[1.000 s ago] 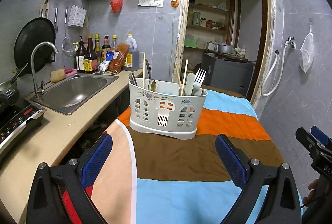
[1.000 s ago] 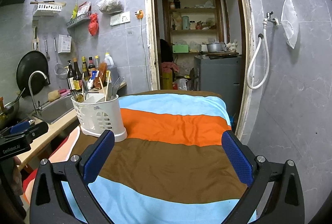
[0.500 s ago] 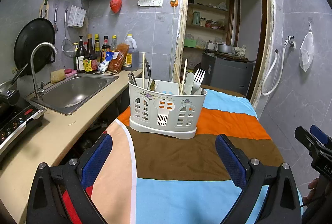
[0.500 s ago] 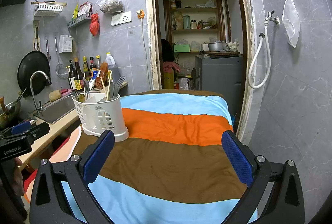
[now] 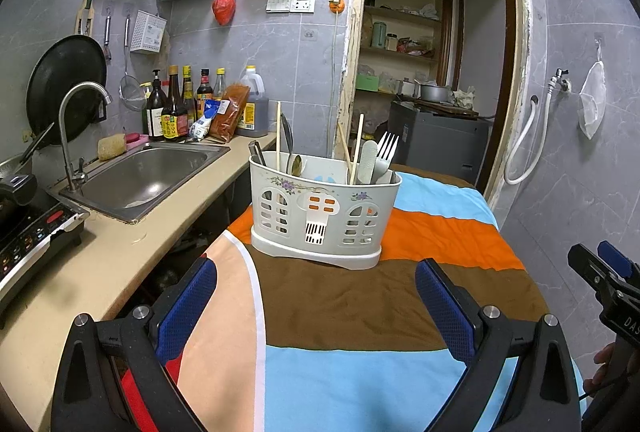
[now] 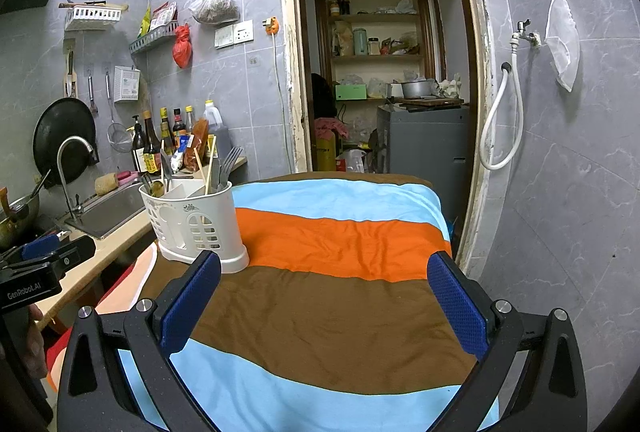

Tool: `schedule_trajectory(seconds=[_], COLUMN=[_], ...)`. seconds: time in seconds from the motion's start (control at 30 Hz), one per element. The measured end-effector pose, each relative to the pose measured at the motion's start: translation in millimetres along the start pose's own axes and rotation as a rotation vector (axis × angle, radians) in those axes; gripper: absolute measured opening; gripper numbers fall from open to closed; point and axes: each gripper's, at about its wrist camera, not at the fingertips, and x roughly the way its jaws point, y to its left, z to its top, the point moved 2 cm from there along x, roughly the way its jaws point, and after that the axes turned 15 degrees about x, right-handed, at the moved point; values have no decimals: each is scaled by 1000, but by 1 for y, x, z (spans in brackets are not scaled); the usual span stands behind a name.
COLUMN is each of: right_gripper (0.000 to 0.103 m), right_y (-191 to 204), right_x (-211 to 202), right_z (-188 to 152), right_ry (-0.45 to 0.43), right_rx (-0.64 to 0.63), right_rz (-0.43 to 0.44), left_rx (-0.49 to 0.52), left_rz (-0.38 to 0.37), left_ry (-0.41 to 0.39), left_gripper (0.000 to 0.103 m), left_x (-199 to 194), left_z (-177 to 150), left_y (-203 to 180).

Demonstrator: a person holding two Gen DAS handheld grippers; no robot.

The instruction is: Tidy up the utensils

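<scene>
1. While the left gripper (image 5: pixel 316 306) hangs over the striped cloth (image 5: pixel 352 312) in the left wrist view, its 2 blue-padded jaws stand wide apart with nothing between them. Straight ahead of it, on the brown and orange bands, stands the white utensil holder (image 5: pixel 322 216), upright and apart from the fingers. A fork (image 5: pixel 385 157), a pale flat utensil (image 5: pixel 367 162), wooden chopsticks (image 5: pixel 357 148) and a spoon (image 5: pixel 296 165) stand inside it; dark metal handles sit toward its left end. To the left runs the beige counter (image 5: pixel 112 256) with a steel sink (image 5: pixel 148 178), a curved tap (image 5: pixel 74 128), sauce bottles (image 5: pixel 176 108) against the tiled wall and a black stove (image 5: pixel 28 232) at the near edge. At the right edge shows the right gripper (image 5: pixel 608 280), with fingertips of the hand holding it just below.

2. Seen from the right wrist view, the right gripper (image 6: pixel 324 306) is likewise spread wide and holds nothing, hovering over the brown band of the cloth (image 6: pixel 340 296). The utensil holder (image 6: pixel 196 224) stands to its left front, near the left fingertip (image 6: pixel 192 306), though contact cannot be judged. At the left edge sits the left gripper (image 6: pixel 44 264), held by a hand (image 6: pixel 30 348). Beyond the cloth, an open doorway (image 6: pixel 380 72) shows shelves and a grey cabinet (image 6: pixel 424 136).
</scene>
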Motion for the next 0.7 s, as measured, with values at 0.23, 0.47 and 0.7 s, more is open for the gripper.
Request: schedule_trajectory(seconds=[0.23,0.47,0.7], right_gripper=[102,102,101], right_y=[0,0,-1], right_x=[0,0,1], right_z=[0,1,1], right_ry=[1,2,2], right_rx=[1,1,0], right_rz=[-1,-1,1], left_rx=[0,2,1], left_rz=[0,-1,0], left_ry=[0,0,0], left_gripper=[100,100,100], left_x=[0,0,1], left_z=[0,0,0], left_y=[0,0,-1])
